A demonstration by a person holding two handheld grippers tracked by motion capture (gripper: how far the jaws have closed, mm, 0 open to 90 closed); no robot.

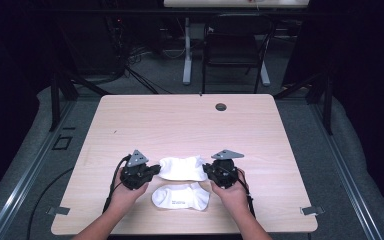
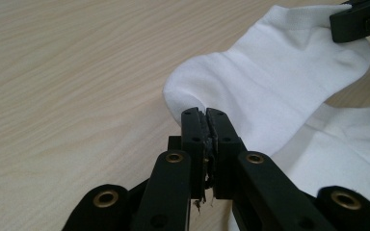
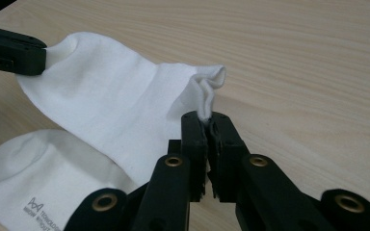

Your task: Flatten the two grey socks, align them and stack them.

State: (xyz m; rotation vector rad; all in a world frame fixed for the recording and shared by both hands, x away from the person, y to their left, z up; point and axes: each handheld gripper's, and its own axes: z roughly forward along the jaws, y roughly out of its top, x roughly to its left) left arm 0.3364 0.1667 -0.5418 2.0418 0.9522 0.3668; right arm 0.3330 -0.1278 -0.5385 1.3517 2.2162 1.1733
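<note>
- Two forearms reach in from the near edge of a pale wooden table (image 1: pixel 180 120), each hand wrapped around a black two-jaw gripper.
- Nearest the person lies a white sock (image 1: pixel 181 196), flat on the table, with small grey printed lettering on it.
- Just beyond it, a second white sock (image 1: pixel 182 168) is stretched between the two grippers, overlapping the far edge of the flat one.
- Left gripper (image 1: pixel 155 170): jaws pressed together on the sock's left end, pointing right; the left gripper view shows white fabric (image 2: pixel 270 91) pinched between them.
- Right gripper (image 1: pixel 206 170): jaws clamped on the opposite end, pointing left; the right gripper view shows a bunched fold of sock (image 3: pixel 207 89) rising from between them.
- Both hands (image 1: pixel 127 192) rest low at the table, knuckles up, a grey three-cornered plate on top of each gripper.
- A small round dark hole (image 1: pixel 221 106) sits near the table's far edge.
- Beyond the table, the room is dim: grey carpeted floor, a black chair (image 1: pixel 232 47), white desk legs and loose cables.
</note>
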